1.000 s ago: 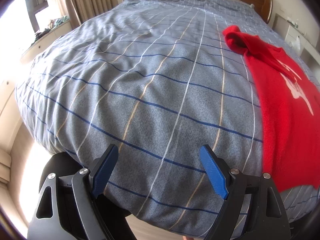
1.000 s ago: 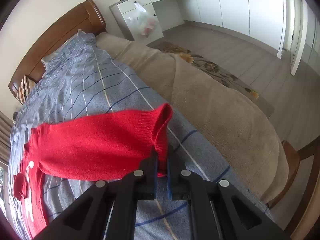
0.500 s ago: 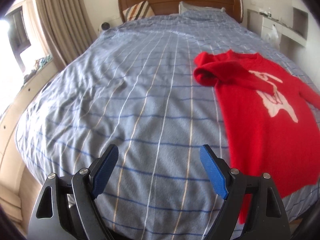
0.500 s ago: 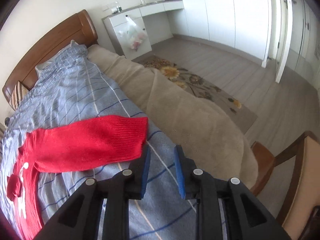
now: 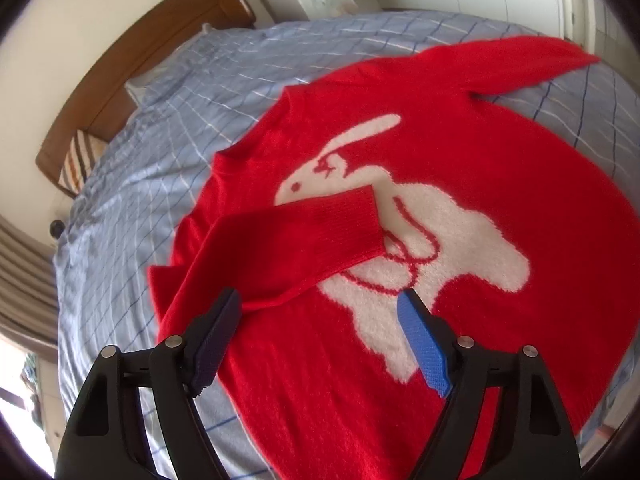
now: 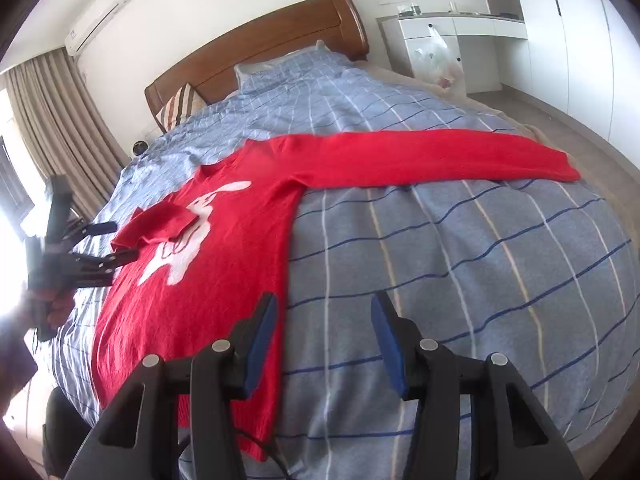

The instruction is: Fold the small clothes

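Released from my right gripper [image 6: 324,336], now gaping above the hem, the far sleeve [image 6: 440,156] sprawls toward the bed's [image 6: 480,260] right edge. Left gripper [image 5: 320,336] open over the red rabbit sweater [image 5: 460,160]; I'd flatten the folded sleeve [image 5: 304,236] first.

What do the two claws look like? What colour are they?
Both claws have black plastic frames with triangle-shaped holes and small round silver bolts. Each has two flat blue finger pads with a bumpy, dotted surface. That goes for the left claw and the right claw. A thin black cable curls under the right one. No writing or stickers show.
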Tool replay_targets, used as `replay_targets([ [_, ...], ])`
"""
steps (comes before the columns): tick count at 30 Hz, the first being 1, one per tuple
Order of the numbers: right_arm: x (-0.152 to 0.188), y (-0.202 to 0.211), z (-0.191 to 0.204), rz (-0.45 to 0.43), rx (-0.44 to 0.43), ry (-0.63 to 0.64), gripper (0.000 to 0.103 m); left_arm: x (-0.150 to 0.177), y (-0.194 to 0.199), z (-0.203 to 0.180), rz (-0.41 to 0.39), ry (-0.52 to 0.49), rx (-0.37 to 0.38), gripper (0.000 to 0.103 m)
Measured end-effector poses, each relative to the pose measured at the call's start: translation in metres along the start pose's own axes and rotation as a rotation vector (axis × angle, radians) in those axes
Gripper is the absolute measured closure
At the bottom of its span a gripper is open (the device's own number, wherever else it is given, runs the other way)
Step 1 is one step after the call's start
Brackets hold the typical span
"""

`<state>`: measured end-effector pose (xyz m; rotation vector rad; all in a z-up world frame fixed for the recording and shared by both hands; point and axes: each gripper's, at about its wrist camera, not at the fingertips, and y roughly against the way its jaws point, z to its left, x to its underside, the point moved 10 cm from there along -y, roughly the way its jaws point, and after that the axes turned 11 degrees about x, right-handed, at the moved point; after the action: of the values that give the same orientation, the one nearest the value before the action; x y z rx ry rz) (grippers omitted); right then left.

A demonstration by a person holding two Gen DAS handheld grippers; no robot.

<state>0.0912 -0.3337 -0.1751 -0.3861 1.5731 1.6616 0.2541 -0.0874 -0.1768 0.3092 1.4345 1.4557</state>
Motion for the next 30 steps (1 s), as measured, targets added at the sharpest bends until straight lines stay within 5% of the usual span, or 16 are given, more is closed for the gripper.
replay_targets([
  [6,0.019,0.004,0.011,-0.011,-0.001,0.039,0.054,-0.003,-0.048,0.001,0.068,0.009,0.067,0.044],
  [10,0.026,0.004,0.004,-0.015,0.016,0.019,0.054,-0.009,-0.052,-0.010,0.038,0.048,0.156,0.099],
  [16,0.019,0.018,0.000,-0.068,0.034,0.000,0.054,-0.004,0.024,0.078,-0.215,0.450,0.185,0.100],
  [20,0.021,0.023,0.004,-0.083,0.034,0.017,0.054,0.064,0.089,0.180,-0.344,0.781,0.053,0.100],
  [23,0.022,0.021,0.008,-0.087,0.033,0.015,0.054,0.146,0.113,0.241,-0.341,0.997,-0.122,0.100],
  [27,0.029,0.015,0.015,-0.074,0.027,0.012,0.054,0.248,0.111,0.268,-0.252,1.236,-0.270,0.100],
  [30,0.033,0.013,0.022,-0.070,0.030,0.038,0.054,0.296,0.100,0.262,-0.213,1.338,-0.308,0.100],
])
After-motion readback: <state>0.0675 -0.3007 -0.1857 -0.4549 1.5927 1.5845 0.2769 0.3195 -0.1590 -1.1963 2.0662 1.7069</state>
